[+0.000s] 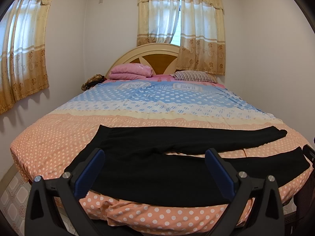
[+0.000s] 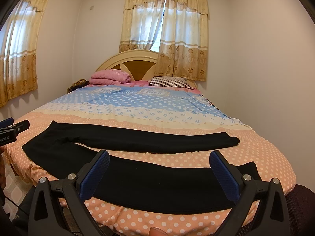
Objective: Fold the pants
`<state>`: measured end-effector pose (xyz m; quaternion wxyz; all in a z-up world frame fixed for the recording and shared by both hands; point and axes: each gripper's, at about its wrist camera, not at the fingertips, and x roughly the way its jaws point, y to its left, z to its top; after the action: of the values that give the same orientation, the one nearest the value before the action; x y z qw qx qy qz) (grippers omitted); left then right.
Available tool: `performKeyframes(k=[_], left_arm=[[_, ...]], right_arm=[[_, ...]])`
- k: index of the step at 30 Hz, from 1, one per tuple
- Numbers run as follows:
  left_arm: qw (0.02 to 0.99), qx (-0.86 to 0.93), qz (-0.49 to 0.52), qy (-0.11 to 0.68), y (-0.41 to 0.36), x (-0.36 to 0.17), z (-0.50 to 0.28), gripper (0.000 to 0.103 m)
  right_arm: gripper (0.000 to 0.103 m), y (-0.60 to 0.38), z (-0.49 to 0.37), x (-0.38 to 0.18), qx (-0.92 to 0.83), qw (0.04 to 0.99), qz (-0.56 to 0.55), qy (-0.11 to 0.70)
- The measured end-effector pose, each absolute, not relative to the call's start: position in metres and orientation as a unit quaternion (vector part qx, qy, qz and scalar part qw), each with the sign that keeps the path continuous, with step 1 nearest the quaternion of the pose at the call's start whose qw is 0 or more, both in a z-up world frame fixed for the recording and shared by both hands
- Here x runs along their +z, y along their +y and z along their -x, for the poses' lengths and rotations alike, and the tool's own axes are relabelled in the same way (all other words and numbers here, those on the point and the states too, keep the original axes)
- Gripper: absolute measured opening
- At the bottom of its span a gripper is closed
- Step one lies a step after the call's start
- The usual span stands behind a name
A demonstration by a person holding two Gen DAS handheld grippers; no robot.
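Black pants lie flat across the near end of the bed, waist to the left, the two legs spread apart and running right. They also show in the right wrist view. My left gripper is open and empty, hovering above the waist and upper near leg. My right gripper is open and empty above the near leg. The left gripper's tip shows at the left edge of the right wrist view. The right gripper's tip shows at the right edge of the left wrist view.
The bed has a polka-dot cover, peach near me and blue further back. A pink folded blanket and a striped pillow lie by the headboard. Walls and curtained windows surround the bed. Tiled floor lies at the lower left.
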<state>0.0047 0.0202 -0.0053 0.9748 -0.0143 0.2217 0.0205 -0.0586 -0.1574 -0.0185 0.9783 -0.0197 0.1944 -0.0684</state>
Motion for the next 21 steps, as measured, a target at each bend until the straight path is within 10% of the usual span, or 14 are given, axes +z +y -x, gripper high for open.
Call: performKeyframes(k=[21], left_arm=[[0.955, 0.08, -0.036, 0.285, 0.109, -0.044, -0.116, 0.103]], right_arm=[[0.102, -0.178, 0.023, -0.06, -0.053, 0.971, 0.0, 0.234]])
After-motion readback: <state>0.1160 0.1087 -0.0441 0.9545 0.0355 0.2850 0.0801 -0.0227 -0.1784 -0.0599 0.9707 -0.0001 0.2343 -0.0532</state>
